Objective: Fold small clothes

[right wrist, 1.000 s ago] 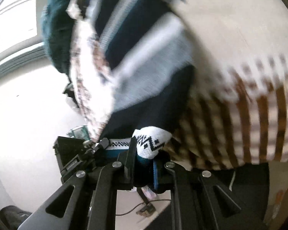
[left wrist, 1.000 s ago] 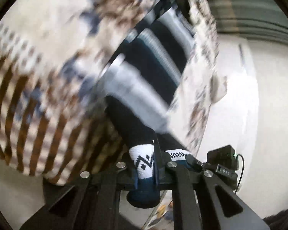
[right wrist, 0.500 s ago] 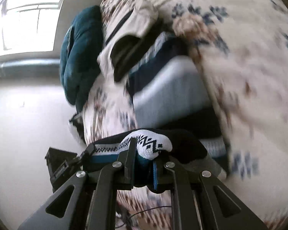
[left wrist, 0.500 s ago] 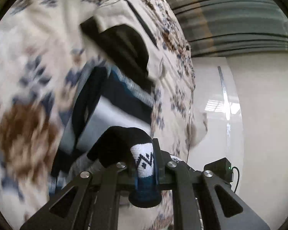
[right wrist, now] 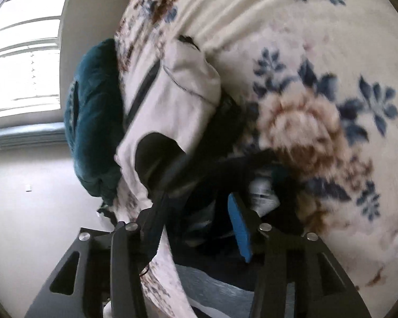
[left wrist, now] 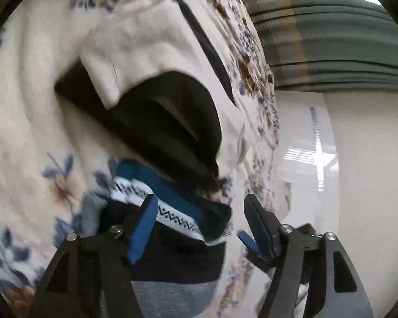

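Observation:
A navy, grey and teal striped sock with a white zigzag cuff (left wrist: 177,220) lies folded on the floral bedspread (left wrist: 39,159). My left gripper (left wrist: 201,217) is open, its blue-padded fingers on either side of the cuff, not pinching it. In the right wrist view the same sock (right wrist: 225,206) lies between the fingers of my right gripper (right wrist: 196,212), which is open too. A white and black garment (left wrist: 156,84) lies just beyond the sock; it also shows in the right wrist view (right wrist: 183,100).
A dark teal cushion (right wrist: 92,122) lies at the bed's far edge by a window (right wrist: 21,61). Grey-green curtains (left wrist: 331,42) and a white floor (left wrist: 305,172) lie beyond the bed's edge. A black device sits by the right gripper (right wrist: 92,238).
Both grippers carried the sock's cuff end forward over its body, lowered it onto the bedspread and opened, letting go of the sock.

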